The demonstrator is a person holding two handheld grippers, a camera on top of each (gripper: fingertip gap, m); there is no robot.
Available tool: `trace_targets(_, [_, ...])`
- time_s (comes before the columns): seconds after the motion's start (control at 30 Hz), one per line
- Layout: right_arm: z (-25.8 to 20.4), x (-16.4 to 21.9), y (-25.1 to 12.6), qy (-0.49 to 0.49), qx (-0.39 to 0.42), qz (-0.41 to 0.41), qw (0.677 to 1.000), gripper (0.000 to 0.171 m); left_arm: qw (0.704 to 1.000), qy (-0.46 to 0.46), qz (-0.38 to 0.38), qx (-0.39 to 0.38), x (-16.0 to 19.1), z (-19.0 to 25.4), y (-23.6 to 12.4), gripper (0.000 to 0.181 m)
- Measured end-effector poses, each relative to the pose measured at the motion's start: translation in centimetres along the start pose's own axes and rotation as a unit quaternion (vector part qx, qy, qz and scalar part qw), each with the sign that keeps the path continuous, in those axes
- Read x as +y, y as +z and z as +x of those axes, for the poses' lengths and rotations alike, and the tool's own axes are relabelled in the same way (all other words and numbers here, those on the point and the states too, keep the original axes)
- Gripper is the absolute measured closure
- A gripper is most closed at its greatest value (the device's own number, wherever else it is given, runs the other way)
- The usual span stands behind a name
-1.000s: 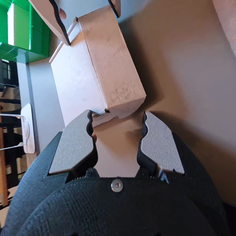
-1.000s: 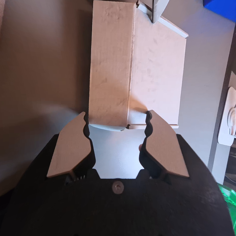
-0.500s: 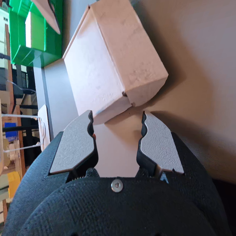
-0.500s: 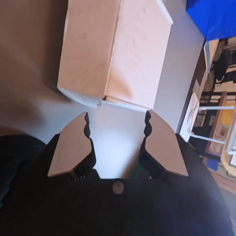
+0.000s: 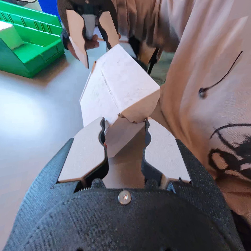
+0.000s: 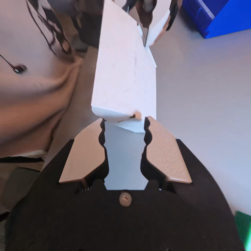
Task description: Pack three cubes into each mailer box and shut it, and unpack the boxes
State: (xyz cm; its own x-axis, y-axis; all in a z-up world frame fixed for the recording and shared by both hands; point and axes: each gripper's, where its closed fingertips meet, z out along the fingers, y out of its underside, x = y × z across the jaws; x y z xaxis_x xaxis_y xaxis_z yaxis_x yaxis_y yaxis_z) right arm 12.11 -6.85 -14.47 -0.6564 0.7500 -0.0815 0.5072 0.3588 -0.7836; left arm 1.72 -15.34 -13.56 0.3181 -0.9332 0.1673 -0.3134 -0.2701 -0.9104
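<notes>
Box: closed white cardboard mailer box (image 5: 119,86), tilted above the grey table (image 5: 34,108), close to the person's beige shirt (image 5: 203,67).
Left gripper (image 5: 124,122): jaws apart, bracing one end.
Right gripper (image 6: 124,119): jaws apart at the opposite end, likely pressing inward to carry it.
Bins: green plastic bin (image 5: 31,44), blue bin (image 6: 217,16) nearby.

A grey table (image 5: 34,122) carries a green bin (image 5: 31,44) and a blue bin (image 6: 217,17).

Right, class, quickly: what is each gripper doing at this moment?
Left gripper: open, its fingers straddling one end of the closed white cardboard mailer box.
Right gripper: open, at the box's other end.
</notes>
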Motion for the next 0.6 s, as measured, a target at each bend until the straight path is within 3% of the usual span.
trace_targets(0.03, [0.3,-0.1,0.0,0.024,-0.012,0.017,0.999,0.115,0.999,-0.031,0.017,0.011,0.2,-0.5,-0.2,0.126])
trace_targets(0.17, [0.7,-0.2,0.0,0.075,-0.038,0.074,0.994,0.118,0.996,-0.074,0.04,0.013,1.4,-1.4,-0.5,0.127])
trace_targets(0.4, [1.5,-0.8,-0.3,0.069,-0.027,0.081,0.994,0.12,0.998,-0.03,0.044,-0.033,-0.5,-2.4,-2.7,0.131])
trace_targets(0.6, [2.0,-1.3,-1.0,0.037,-0.031,0.044,0.998,0.119,0.996,0.044,-0.055,-0.051,-0.7,-3.3,-2.2,0.133])
